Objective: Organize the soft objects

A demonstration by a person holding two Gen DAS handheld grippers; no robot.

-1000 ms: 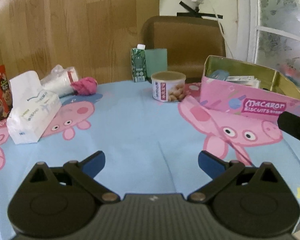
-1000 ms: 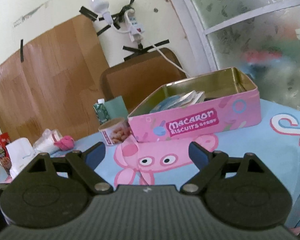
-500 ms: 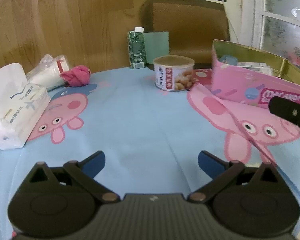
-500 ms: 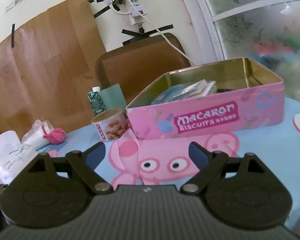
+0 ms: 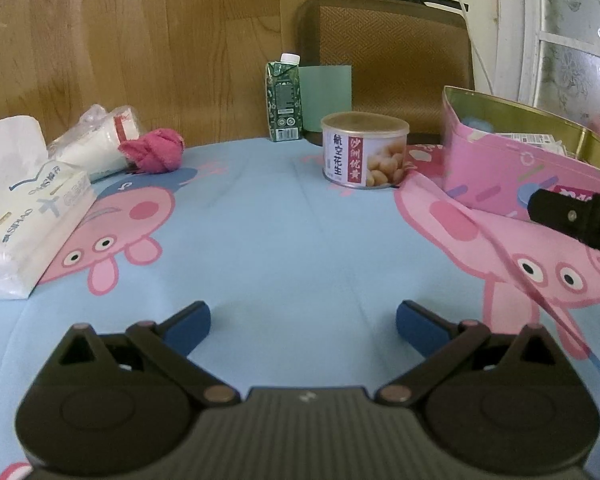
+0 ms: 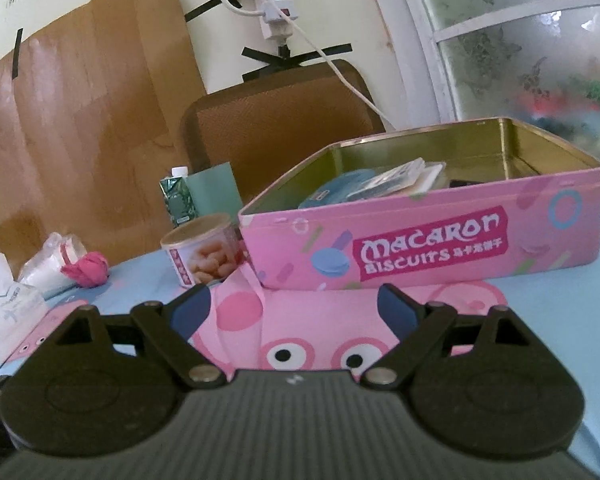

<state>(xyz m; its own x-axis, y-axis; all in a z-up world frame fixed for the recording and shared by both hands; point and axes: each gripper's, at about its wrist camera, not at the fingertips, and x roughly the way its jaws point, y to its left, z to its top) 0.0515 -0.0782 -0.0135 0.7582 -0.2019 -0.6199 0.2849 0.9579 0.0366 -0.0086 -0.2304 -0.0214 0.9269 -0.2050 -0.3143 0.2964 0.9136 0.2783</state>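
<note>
A crumpled pink cloth [image 5: 153, 151] lies at the far left of the table, against a clear bag of white rolls [image 5: 94, 149]. A white tissue pack [image 5: 24, 212] lies nearer on the left. The open pink Macaron biscuit tin [image 6: 428, 236] holds packets and stands at the right; it also shows in the left wrist view [image 5: 512, 168]. My left gripper [image 5: 303, 322] is open and empty over the blue cloth. My right gripper [image 6: 294, 310] is open and empty, just short of the tin's front wall. The pink cloth also shows in the right wrist view [image 6: 87, 269].
A peanut can [image 5: 363, 155] stands mid-table beside the tin. A green carton [image 5: 284, 102] and a green card [image 5: 326, 96] stand at the far edge. A brown chair back [image 5: 388, 60] and a wood panel wall are behind. The right gripper's body [image 5: 572, 216] shows at the right edge.
Both grippers have moved forward and lower over the table. The objects appear larger and nearer. The jaws have stayed open.
</note>
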